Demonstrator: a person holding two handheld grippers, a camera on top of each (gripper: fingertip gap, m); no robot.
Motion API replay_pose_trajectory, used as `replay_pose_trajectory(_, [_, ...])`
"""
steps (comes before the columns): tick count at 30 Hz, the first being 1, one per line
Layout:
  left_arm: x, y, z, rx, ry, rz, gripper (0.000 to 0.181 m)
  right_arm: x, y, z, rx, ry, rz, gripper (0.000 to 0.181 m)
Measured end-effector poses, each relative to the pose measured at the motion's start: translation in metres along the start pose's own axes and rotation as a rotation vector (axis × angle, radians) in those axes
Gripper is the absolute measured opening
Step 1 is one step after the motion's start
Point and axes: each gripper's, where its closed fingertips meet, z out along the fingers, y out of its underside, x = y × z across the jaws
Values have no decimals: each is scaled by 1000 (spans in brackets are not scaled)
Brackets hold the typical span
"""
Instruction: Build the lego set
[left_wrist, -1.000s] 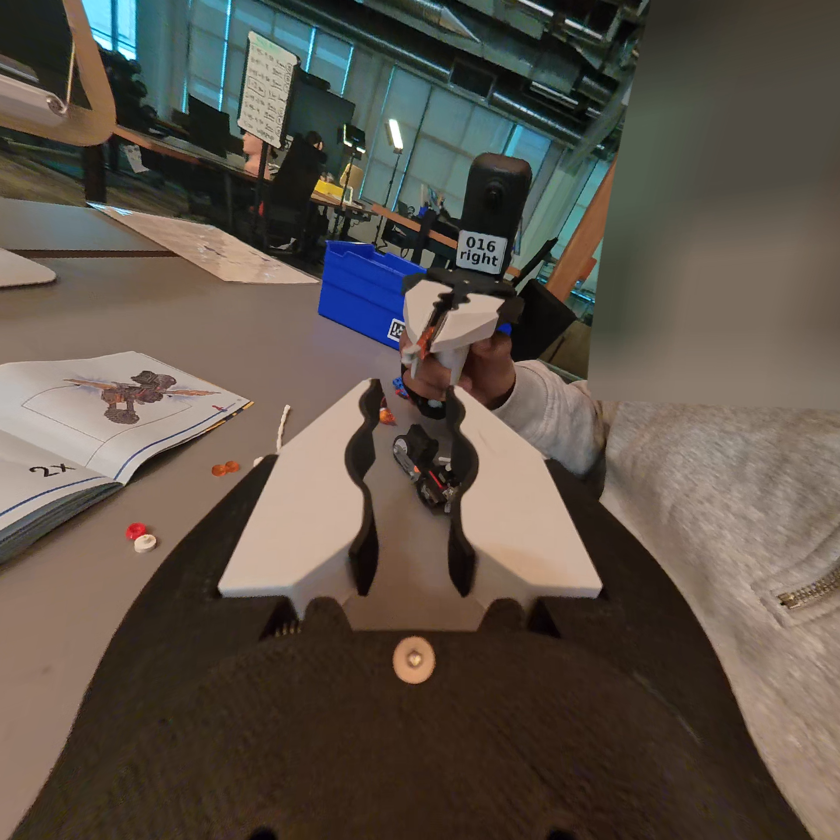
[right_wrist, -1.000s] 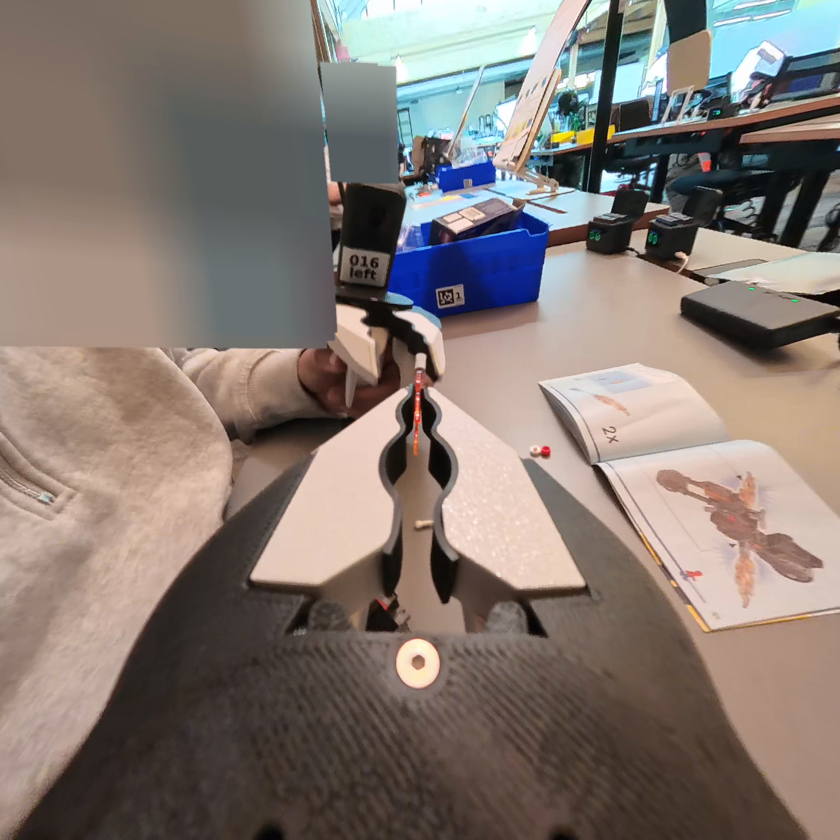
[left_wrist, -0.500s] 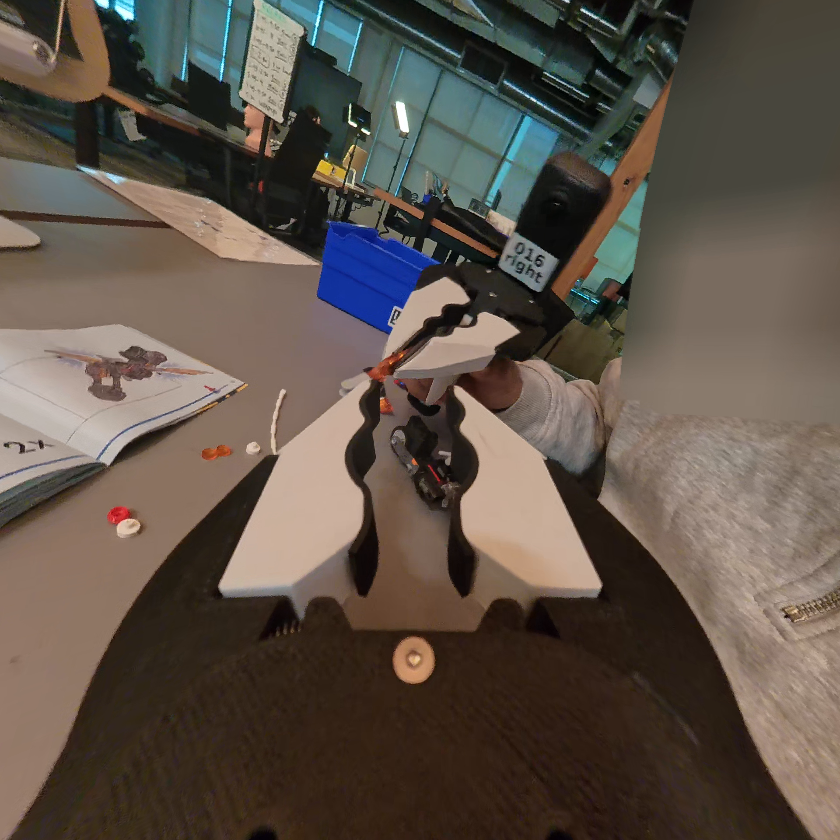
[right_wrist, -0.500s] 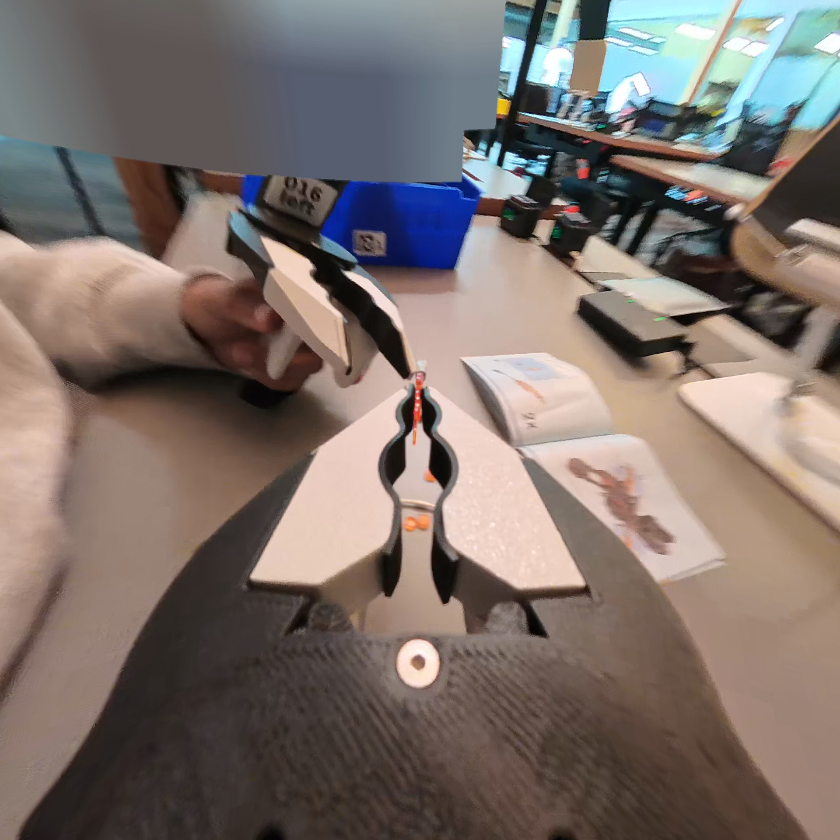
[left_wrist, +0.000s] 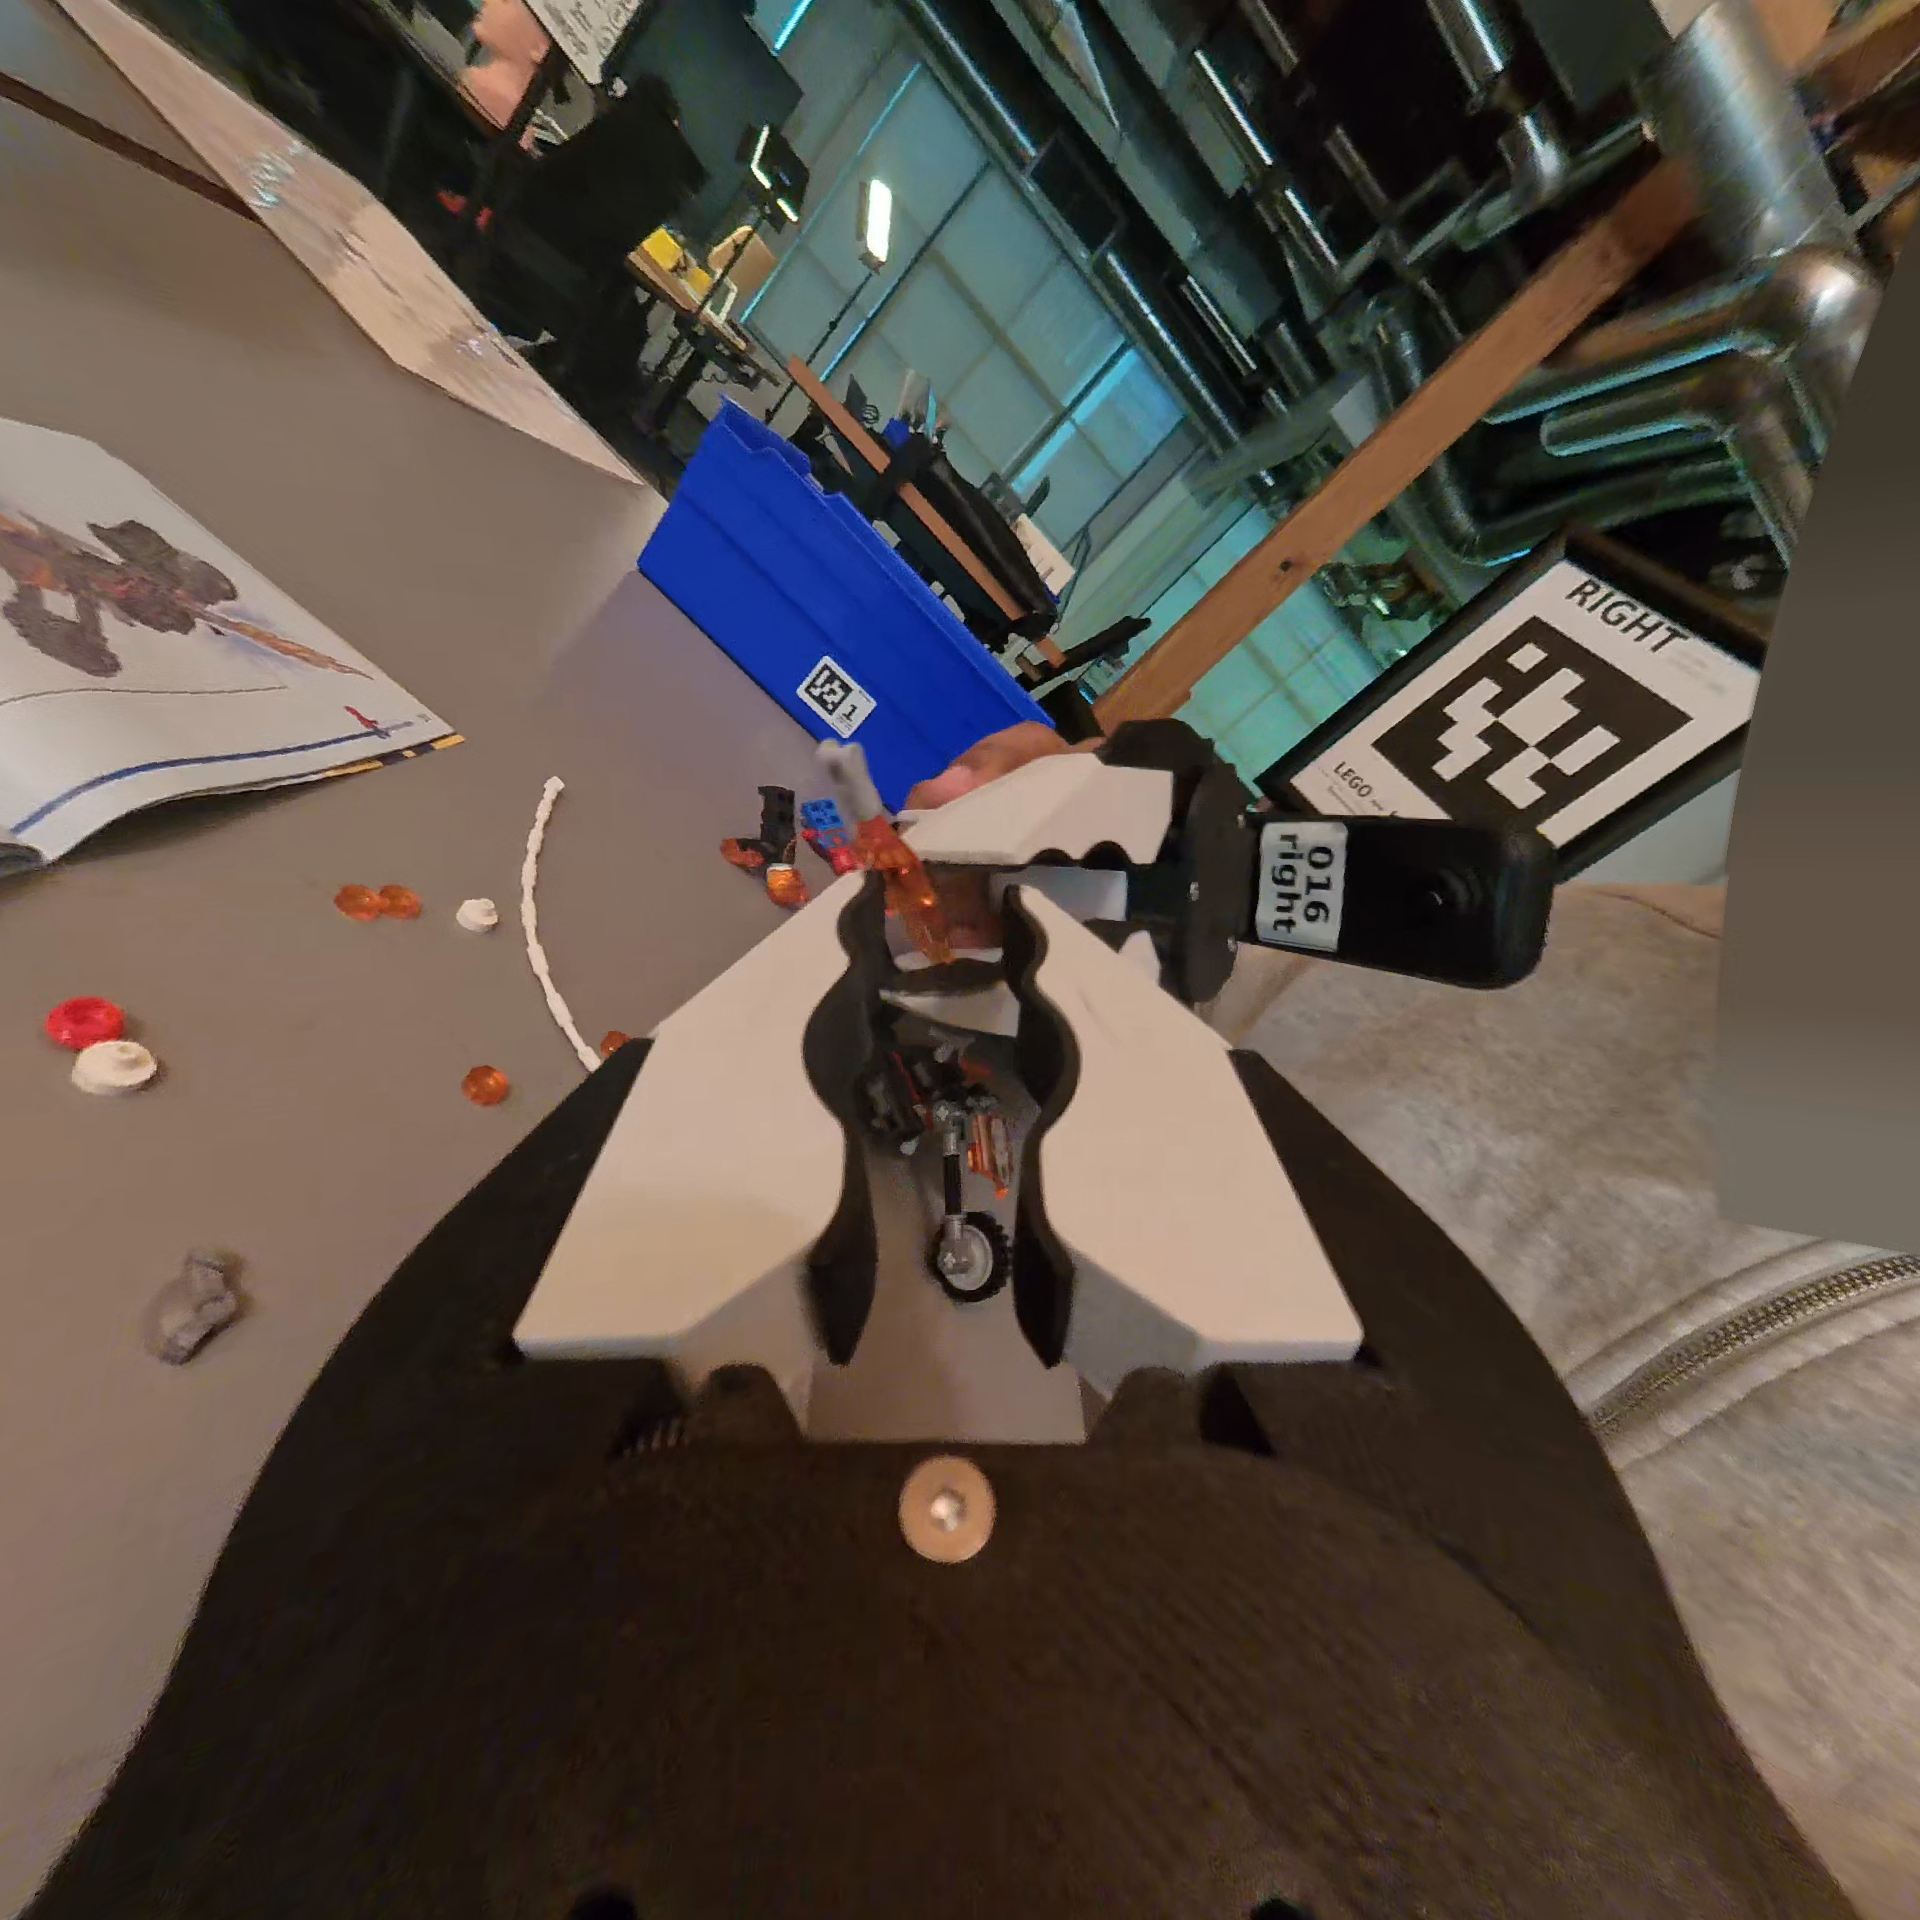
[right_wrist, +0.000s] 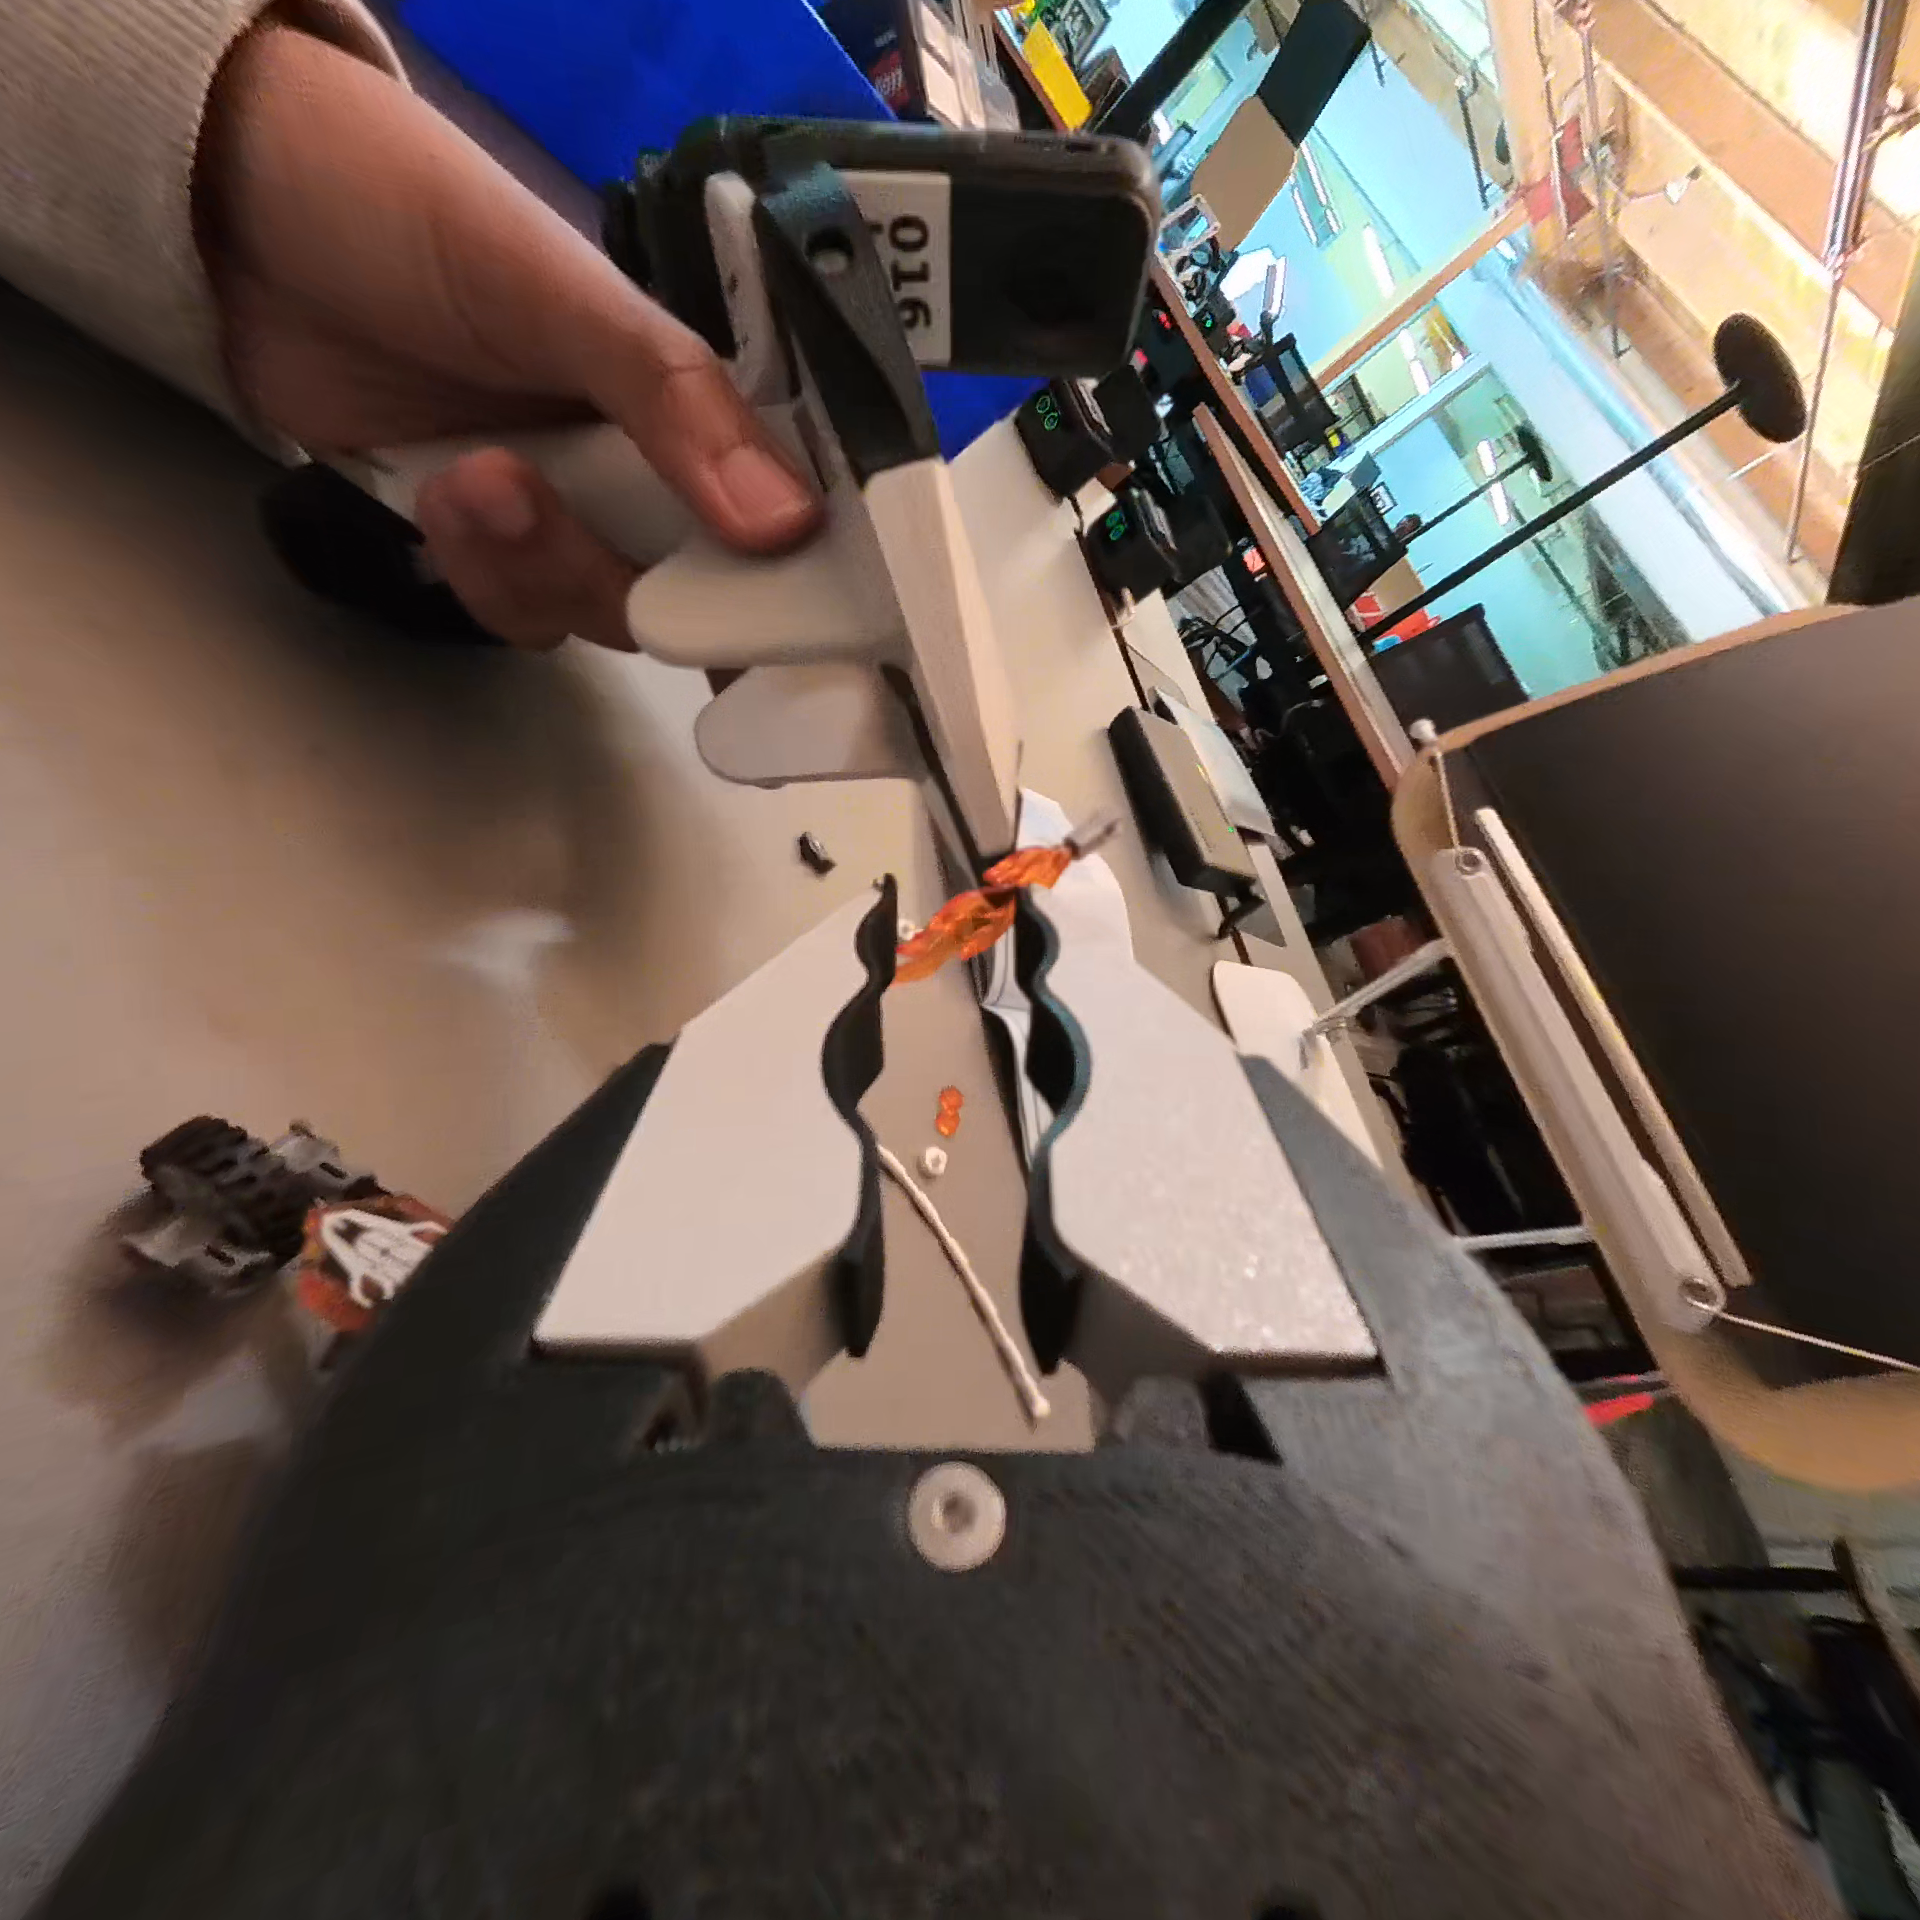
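A translucent orange flame piece with a grey hilt (left_wrist: 909, 899) hangs in the air where the two grippers' tips meet. It also shows in the right wrist view (right_wrist: 961, 930). My left gripper (left_wrist: 940, 904) has its jaws apart. The piece lies close to its left pad, with a clear gap to the other pad. My right gripper (right_wrist: 954, 920) also has its jaws apart. The piece crosses that gap at a slant and reaches past the right fingertip. Both grippers are rolled onto their sides. A small black wheeled model (left_wrist: 956, 1143) lies on the table below my left fingers. It also shows in the right wrist view (right_wrist: 260, 1216).
An open instruction booklet (left_wrist: 156, 665) lies at the left and a blue bin (left_wrist: 831, 623) stands behind. Loose parts are scattered about: red (left_wrist: 83, 1021) and white (left_wrist: 114, 1067) round pieces, orange studs (left_wrist: 376, 901), a white chain (left_wrist: 540, 914) and a grey lump (left_wrist: 192, 1294). A marker board (left_wrist: 1527, 717) stands at the right. Less than 4 cm separates the two grippers' tips. About 11 cm separates my right fingertips from the grey lump (left_wrist: 192, 1294).
My right jaws, shut flat on the orange piece before, now stand apart. My left jaws have narrowed a little. Both grippers rolled sideways and closed in tip to tip.
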Motion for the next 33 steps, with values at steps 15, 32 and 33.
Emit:
replay_pose_trajectory(15, [-3,-1,-3,-3,-51,75,0,-15,-7,-1,28,-85,18,17])
replay_pose_trajectory(32, [-7,-3,-8,8,-58,50,0,32,-17,-29,274,-200,605,6])
replay_pose_trajectory(33, [-6,-3,-7,6,-55,55,0,34,-15,-29,274,-204,638,8])
